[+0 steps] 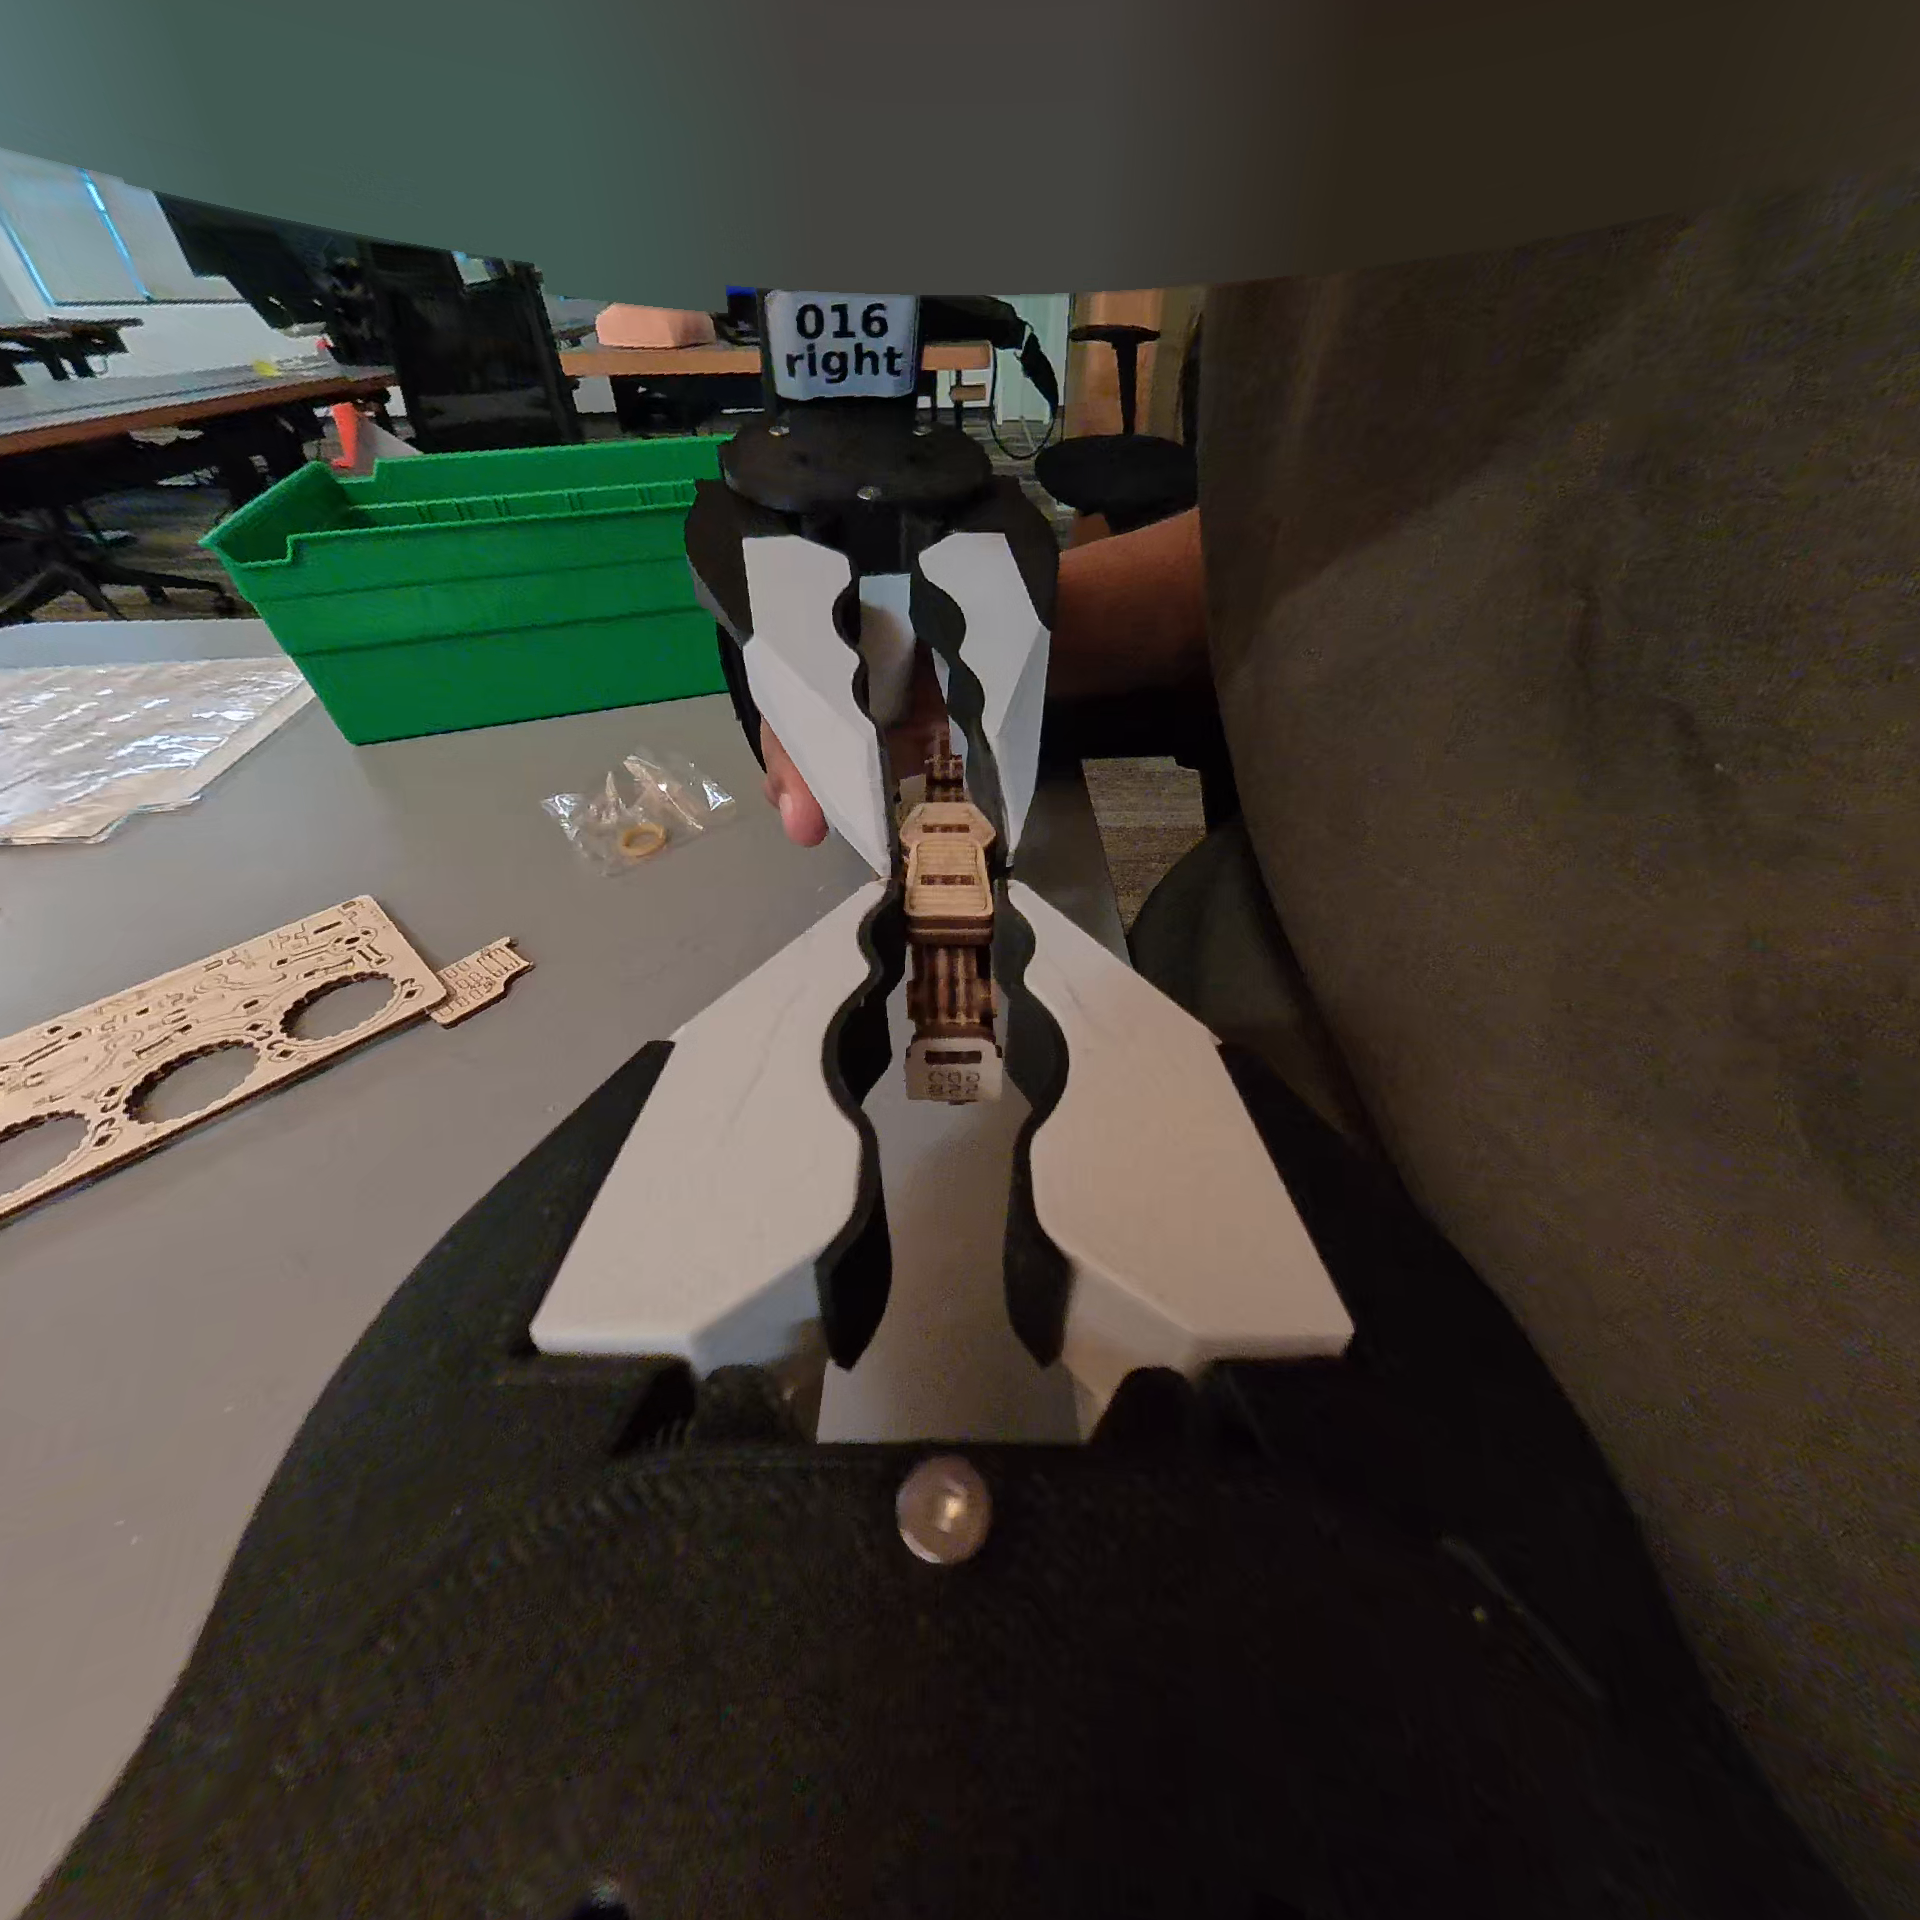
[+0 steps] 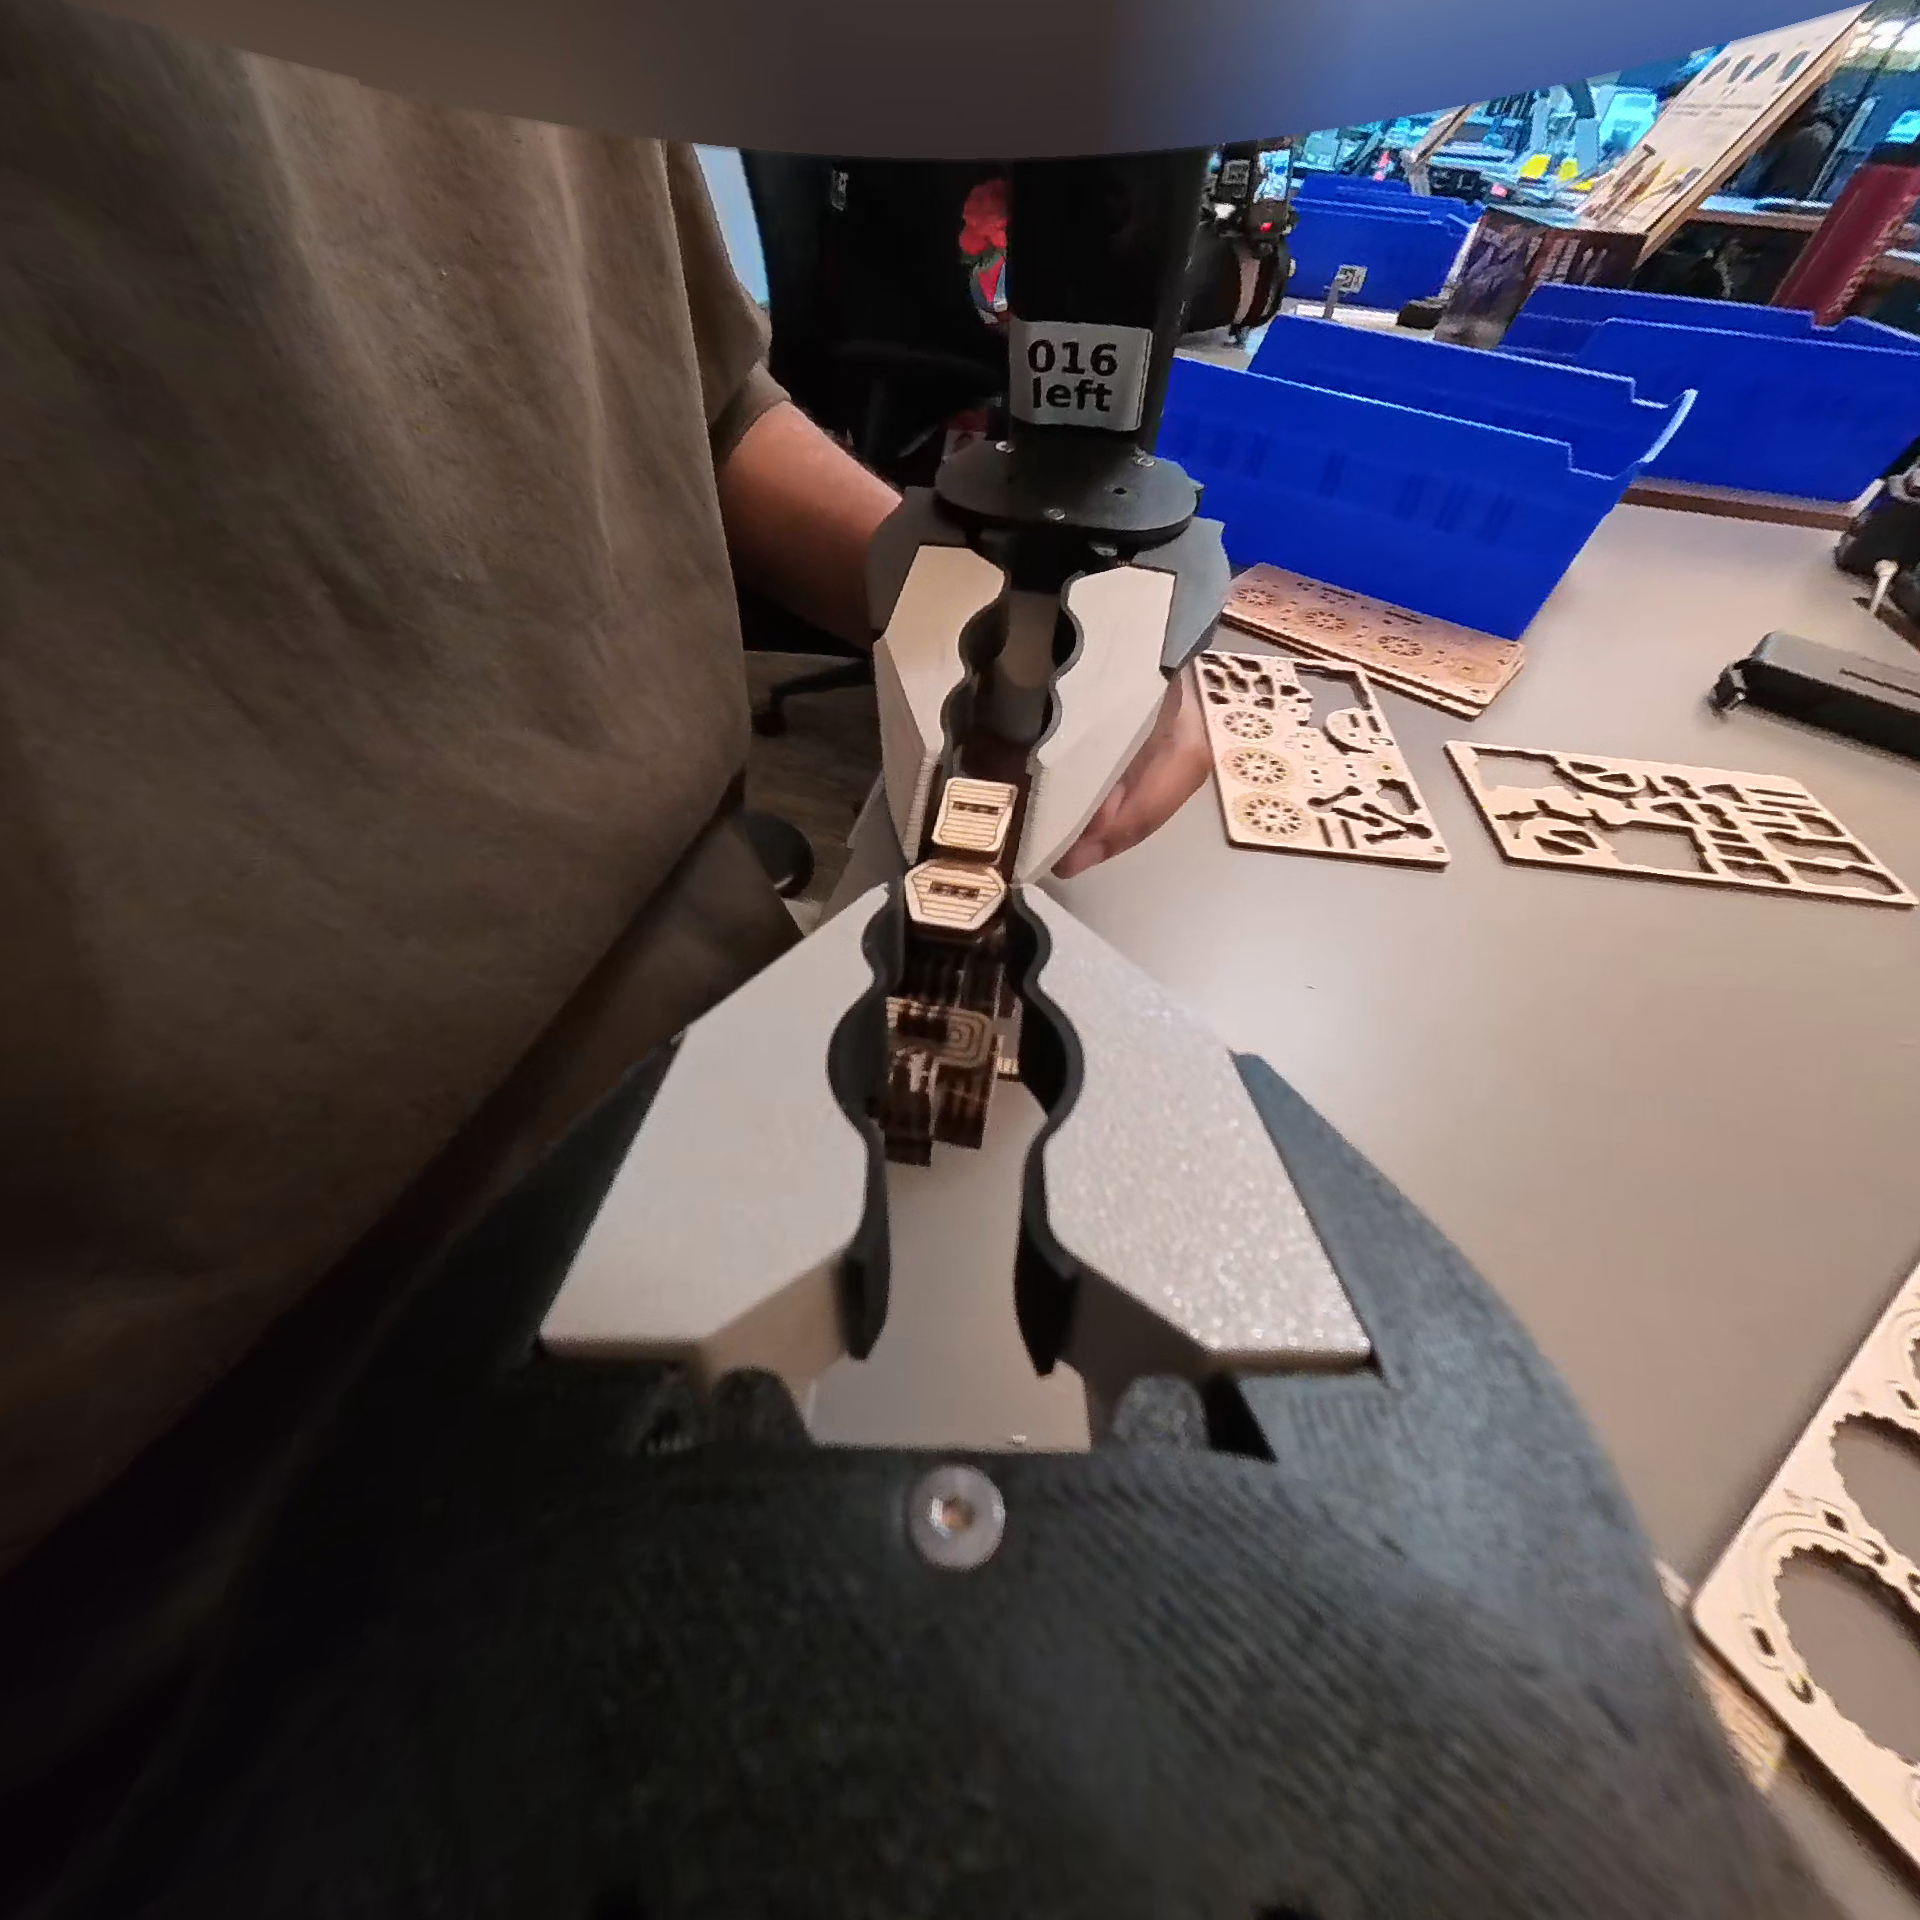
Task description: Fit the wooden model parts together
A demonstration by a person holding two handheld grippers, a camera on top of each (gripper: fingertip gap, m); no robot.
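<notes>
Stretching across both views, a grey surface is carrying everything else, with a person's brown shirt filling one side. A green bin is sitting at the far side in the left wrist view, and blue bins are standing along the far edge in the right wrist view. Flat wooden part sheets with cut-out holes are lying spread on the surface, near a small clear bag.

The left hand-held gripper and the right hand-held gripper are facing each other tip to tip above the surface edge. Each is closing narrowly on one end of the small wooden model, which is hanging between them, clear of the surface. The model's pale slotted top plates are sitting just beside each other where the fingertips are meeting.
</notes>
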